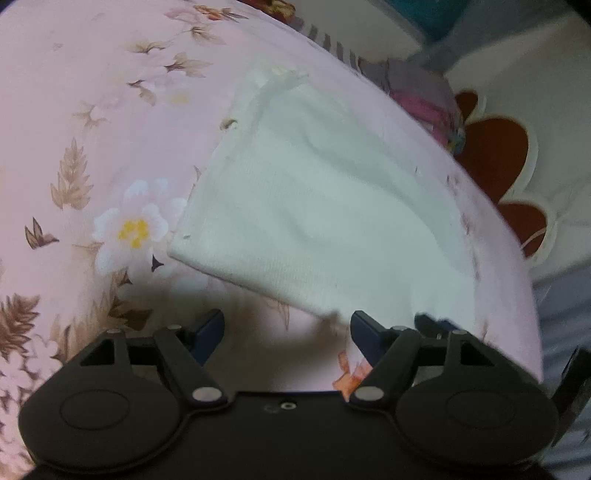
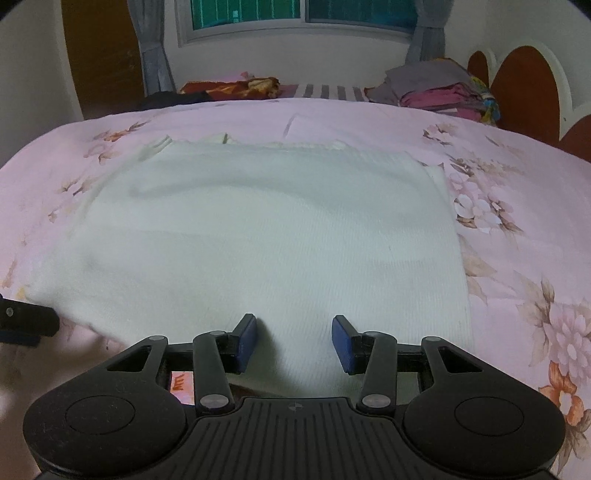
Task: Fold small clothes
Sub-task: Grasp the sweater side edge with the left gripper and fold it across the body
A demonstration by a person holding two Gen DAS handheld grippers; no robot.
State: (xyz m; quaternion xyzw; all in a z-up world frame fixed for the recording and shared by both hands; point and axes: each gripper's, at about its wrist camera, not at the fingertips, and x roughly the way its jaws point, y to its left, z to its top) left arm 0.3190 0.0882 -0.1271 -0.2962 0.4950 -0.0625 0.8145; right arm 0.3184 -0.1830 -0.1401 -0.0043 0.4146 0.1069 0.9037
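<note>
One white garment (image 2: 258, 236) lies on one floral bedsheet (image 2: 517, 192); one stack of folded clothes (image 2: 439, 90) sits upper right.

left gripper (image 1: 286, 334) tilted downward, fingers (image 1: 210, 328) spread wide, nothing between them; right gripper (image 2: 294, 341) angled down, fingers (image 2: 246, 341) parted, pressing nothing

A white garment (image 2: 258, 236) lies spread flat on the pink floral bedspread (image 2: 517, 206). The right gripper (image 2: 294, 339) hangs over the garment's near edge, its blue pads apart with white cloth showing between them. Beyond the garment's far edge, a pile of folded clothes (image 2: 436, 88) sits below the window (image 2: 295, 14).
</note>
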